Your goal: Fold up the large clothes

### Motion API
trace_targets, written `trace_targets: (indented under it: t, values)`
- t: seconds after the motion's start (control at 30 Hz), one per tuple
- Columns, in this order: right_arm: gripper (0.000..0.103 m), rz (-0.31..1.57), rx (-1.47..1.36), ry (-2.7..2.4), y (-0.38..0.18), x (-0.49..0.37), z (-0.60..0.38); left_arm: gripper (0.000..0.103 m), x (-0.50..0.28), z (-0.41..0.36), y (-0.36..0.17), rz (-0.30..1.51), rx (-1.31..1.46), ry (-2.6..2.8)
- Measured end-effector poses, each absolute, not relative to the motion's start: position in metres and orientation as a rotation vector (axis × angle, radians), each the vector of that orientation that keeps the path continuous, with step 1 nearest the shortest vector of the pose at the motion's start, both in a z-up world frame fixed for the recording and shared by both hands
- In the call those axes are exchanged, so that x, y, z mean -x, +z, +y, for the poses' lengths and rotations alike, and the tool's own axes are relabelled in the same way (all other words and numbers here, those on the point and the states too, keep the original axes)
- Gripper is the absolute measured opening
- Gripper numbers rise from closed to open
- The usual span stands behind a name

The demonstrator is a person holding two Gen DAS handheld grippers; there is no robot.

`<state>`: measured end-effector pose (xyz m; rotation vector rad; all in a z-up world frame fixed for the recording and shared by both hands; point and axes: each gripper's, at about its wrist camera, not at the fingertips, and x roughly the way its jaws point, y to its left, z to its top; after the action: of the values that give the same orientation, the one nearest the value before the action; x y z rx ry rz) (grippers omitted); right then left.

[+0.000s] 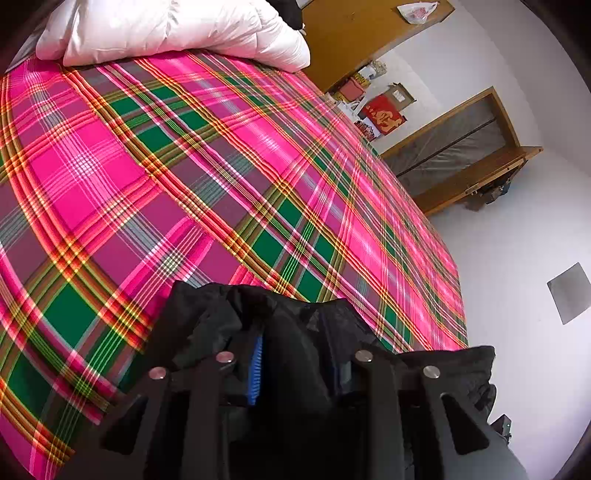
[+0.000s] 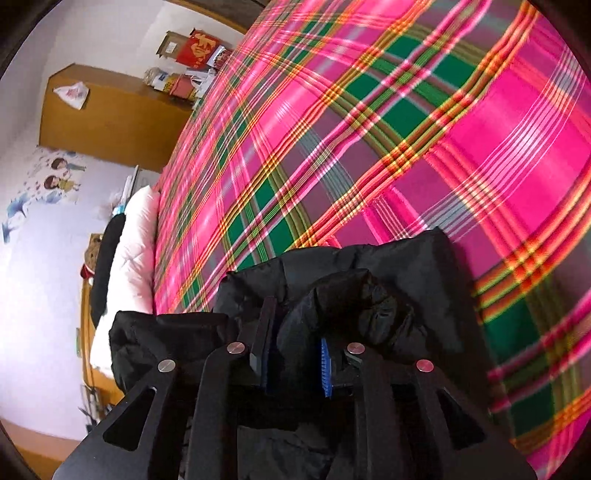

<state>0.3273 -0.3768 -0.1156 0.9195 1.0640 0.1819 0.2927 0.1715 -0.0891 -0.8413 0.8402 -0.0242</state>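
A black padded jacket (image 1: 295, 317) is bunched between the fingers of my left gripper (image 1: 299, 365), which is shut on it; a blue finger pad (image 1: 256, 369) shows against the fabric. The jacket hangs above a bed with a pink and green plaid sheet (image 1: 184, 166). In the right wrist view my right gripper (image 2: 297, 354) is shut on another bunch of the same black jacket (image 2: 369, 280), with a blue pad (image 2: 325, 365) pressed on the cloth. Most of the jacket is hidden below both grippers.
A white duvet (image 1: 166, 29) lies at the head of the bed, also in the right wrist view (image 2: 133, 240). A wooden cabinet (image 2: 110, 114), red boxes (image 1: 382, 114) and a wooden frame (image 1: 461, 147) stand beside the bed.
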Motion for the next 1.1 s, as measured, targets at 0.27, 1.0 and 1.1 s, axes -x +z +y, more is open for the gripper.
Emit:
trace_targets:
  t: [0.27, 1.0, 1.1]
  values:
    - [0.075, 0.913, -0.97, 0.266, -0.068, -0.308, -0.39, 0.058, -0.278, 0.182, -0.054, 0.727, 0.826, -0.075]
    - [0.076, 0.881, -0.06, 0.135, -0.088, -0.286, -0.264, 0.068, -0.291, 0.042, -0.045, 0.835, 0.068, -0.245]
    - [0.077, 0.883, -0.096, 0.132, -0.1, -0.293, -0.277, 0.068, -0.305, 0.053, -0.059, 0.857, 0.032, -0.109]
